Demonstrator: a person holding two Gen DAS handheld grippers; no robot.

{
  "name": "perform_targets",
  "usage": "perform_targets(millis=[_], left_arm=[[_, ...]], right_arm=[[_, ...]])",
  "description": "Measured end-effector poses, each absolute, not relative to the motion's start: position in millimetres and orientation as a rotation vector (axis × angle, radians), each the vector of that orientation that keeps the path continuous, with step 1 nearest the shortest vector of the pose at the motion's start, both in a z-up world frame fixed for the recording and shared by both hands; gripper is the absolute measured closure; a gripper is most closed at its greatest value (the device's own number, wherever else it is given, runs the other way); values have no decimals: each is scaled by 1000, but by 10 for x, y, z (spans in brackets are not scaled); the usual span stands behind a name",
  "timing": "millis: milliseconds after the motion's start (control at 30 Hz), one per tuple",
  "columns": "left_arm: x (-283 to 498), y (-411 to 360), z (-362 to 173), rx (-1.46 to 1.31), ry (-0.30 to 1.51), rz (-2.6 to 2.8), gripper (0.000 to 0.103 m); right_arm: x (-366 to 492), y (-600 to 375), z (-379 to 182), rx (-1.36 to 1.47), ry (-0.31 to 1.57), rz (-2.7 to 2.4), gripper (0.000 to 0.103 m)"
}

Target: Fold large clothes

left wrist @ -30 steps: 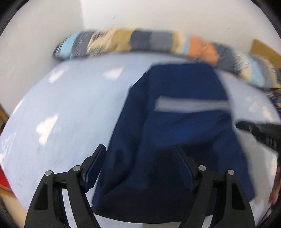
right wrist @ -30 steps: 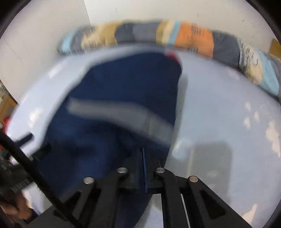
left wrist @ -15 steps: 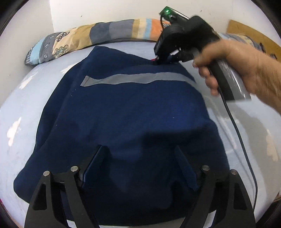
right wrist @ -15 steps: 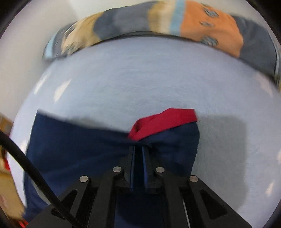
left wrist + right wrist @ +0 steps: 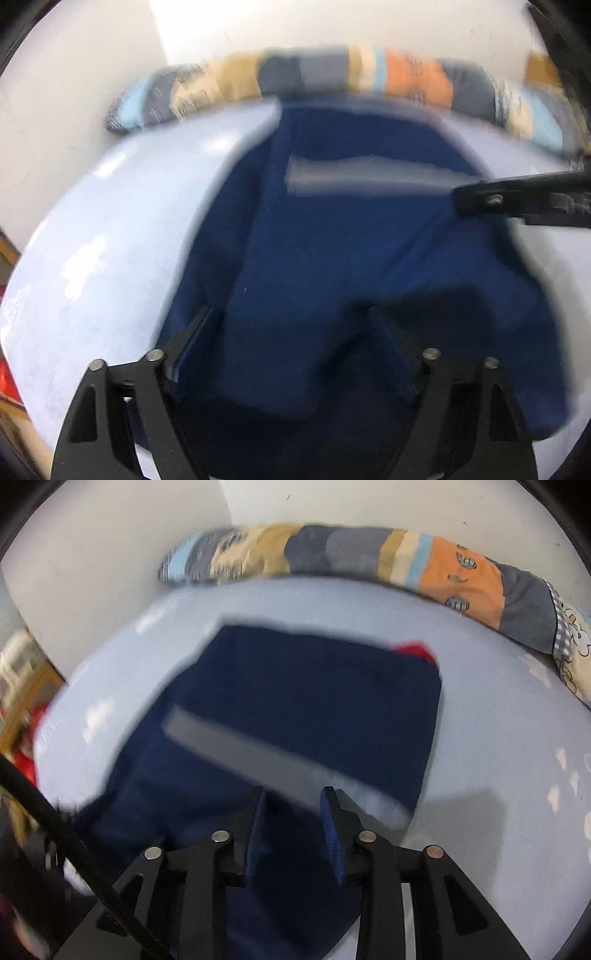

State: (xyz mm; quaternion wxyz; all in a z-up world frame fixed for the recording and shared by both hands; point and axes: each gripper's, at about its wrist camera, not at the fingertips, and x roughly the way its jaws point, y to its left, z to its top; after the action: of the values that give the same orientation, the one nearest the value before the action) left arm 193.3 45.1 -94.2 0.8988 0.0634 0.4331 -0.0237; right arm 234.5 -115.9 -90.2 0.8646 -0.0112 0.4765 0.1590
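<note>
A navy garment (image 5: 332, 258) with a grey reflective stripe (image 5: 362, 173) lies spread on the pale blue bed sheet (image 5: 110, 258). My left gripper (image 5: 291, 332) hovers over its near part, jaws wide and still opening, nothing pinched between them. In the right wrist view the same garment (image 5: 314, 701) shows a red collar piece (image 5: 415, 651) at its far corner. My right gripper (image 5: 293, 801) is over the stripe (image 5: 258, 753); its jaws are opening, with cloth below them but not pressed by the pads. One finger of the right gripper (image 5: 517, 205) juts in from the right of the left wrist view.
A long patchwork bolster (image 5: 369, 557) lies along the white wall at the far side of the bed. A black cable (image 5: 55, 823) crosses the lower left of the right wrist view. Wooden furniture and something red (image 5: 26, 753) stand beyond the bed's left edge.
My right gripper has let go of the red-collared edge, parted its jaws and drawn back over the stripe. The left gripper has sunk lower over the garment's near part.
</note>
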Motion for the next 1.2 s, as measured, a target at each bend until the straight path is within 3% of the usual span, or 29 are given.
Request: perform_targets(millis=[67,300,400,500,600,733,900,1000,1033,1067,1133,1200], left_arm=[[1966,499,-904,117,901,-55,14],[1741,771,-652,64,889,-39,18],[1736,746,-763,96,932,-29,18],[1677,715,-775,116,912,-25,18],[1622,750,-699,86,899,-43,18],[1503,910,-506,43,856,-32,18],[1642,1122,-360,-48,897,-62,18],[1809,1333,-287,-99,945,-118,18],[1870,1417,-278,-130,970,-144,18],[1941,1506,-288,-165,992,-162,17],[2117,1756,-331,-270,1047,-174,16],[2295,1991,-425,-383,1101,-208,15]], right_arm=[[2323,-1128,-1006,-33,1012,316,68],[1606,-976,-532,48,995,398,67],[1291,-809,-859,16,1063,403,67],[1137,-659,-1230,-114,984,349,65],[1051,-532,-1142,-203,970,333,63],[859,-668,-828,-14,964,428,61],[937,-688,-1178,29,1080,473,60],[922,-847,-900,137,1029,534,59],[920,-942,-793,188,989,561,53],[939,-1069,-694,238,955,560,38],[1017,-1340,-612,321,909,535,19],[1123,-1622,-636,404,894,479,19]])
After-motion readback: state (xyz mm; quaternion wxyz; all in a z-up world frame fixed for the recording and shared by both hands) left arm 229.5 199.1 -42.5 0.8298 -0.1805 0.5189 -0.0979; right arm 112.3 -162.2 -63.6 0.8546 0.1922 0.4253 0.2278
